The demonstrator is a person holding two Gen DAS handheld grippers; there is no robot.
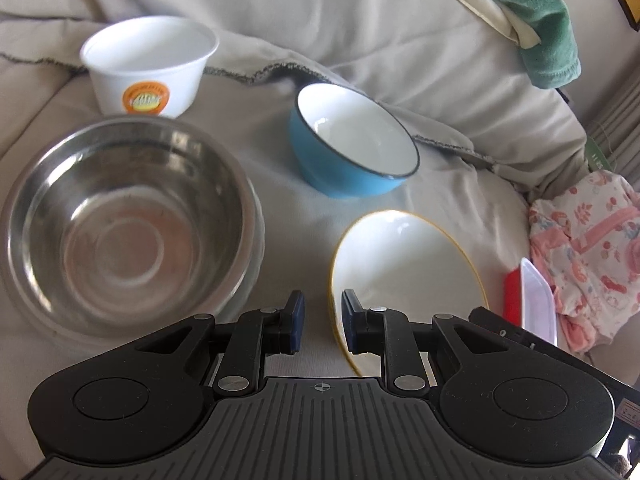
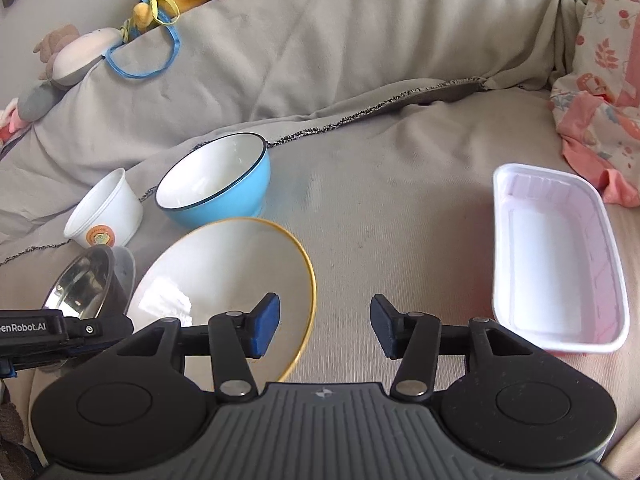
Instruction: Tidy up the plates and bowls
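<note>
A white plate with a yellow rim (image 1: 408, 264) (image 2: 224, 268) lies tilted on the beige blanket. My left gripper (image 1: 323, 322) has a narrow gap. The plate's near rim runs through that gap beside the right finger, and cloth shows between the rim and the left pad. My right gripper (image 2: 325, 308) stands open; its left finger hovers over the plate, the far rim sits between its fingers, and neither pad touches it. A steel bowl (image 1: 120, 220) (image 2: 80, 284) is left of the plate. A blue bowl (image 1: 352, 136) (image 2: 216, 180) and a white paper cup (image 1: 148, 64) (image 2: 104, 208) stand behind.
A white rectangular tray (image 2: 556, 256) (image 1: 536, 292) lies on the blanket to the right. Pink floral cloth (image 2: 600, 100) (image 1: 592, 248) is bunched at the far right. A green towel (image 1: 532, 20) hangs over the cushion, and stuffed toys (image 2: 72, 56) sit at the back left.
</note>
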